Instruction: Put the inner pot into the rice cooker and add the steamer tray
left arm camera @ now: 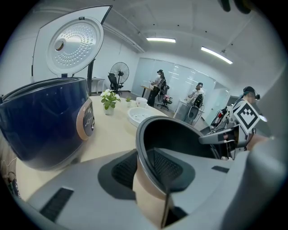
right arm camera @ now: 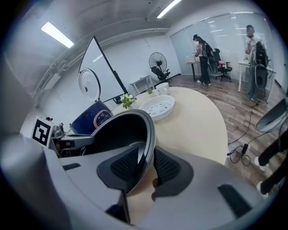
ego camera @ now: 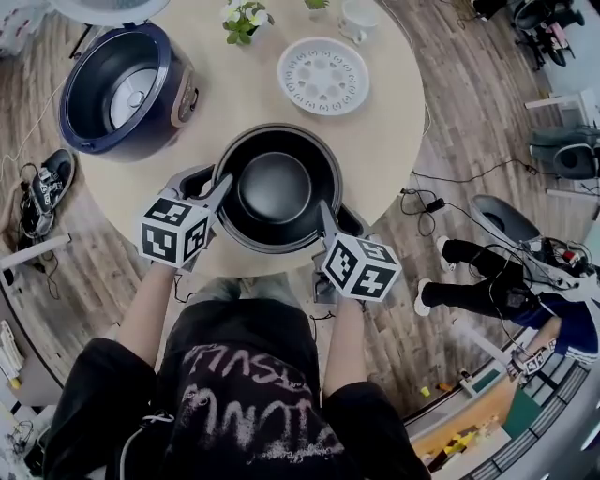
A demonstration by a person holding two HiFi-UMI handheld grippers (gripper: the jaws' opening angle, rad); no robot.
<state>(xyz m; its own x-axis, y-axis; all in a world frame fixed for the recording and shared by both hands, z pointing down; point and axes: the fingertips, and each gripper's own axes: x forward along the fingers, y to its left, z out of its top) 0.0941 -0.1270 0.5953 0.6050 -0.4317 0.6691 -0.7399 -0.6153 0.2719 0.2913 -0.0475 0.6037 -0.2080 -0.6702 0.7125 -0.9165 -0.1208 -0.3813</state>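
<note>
The black inner pot (ego camera: 277, 187) stands at the near edge of the round table (ego camera: 234, 94), right in front of me. My left gripper (ego camera: 220, 192) straddles its left rim and my right gripper (ego camera: 326, 220) its right rim. In the left gripper view the pot (left arm camera: 180, 134) has its wall between the left gripper's (left arm camera: 141, 166) pads, which press on it. The right gripper (right arm camera: 146, 164) likewise clamps the pot's rim (right arm camera: 117, 130). The blue rice cooker (ego camera: 122, 89) stands open at the far left, its well empty. Behind the pot lies the white steamer tray (ego camera: 323, 75).
The cooker's raised lid (left arm camera: 74, 45) stands behind its body. A small potted plant (ego camera: 244, 19) and a white cup (ego camera: 356, 19) sit at the table's far side. Cables, shoes and chair bases lie on the floor around. People stand in the room's background.
</note>
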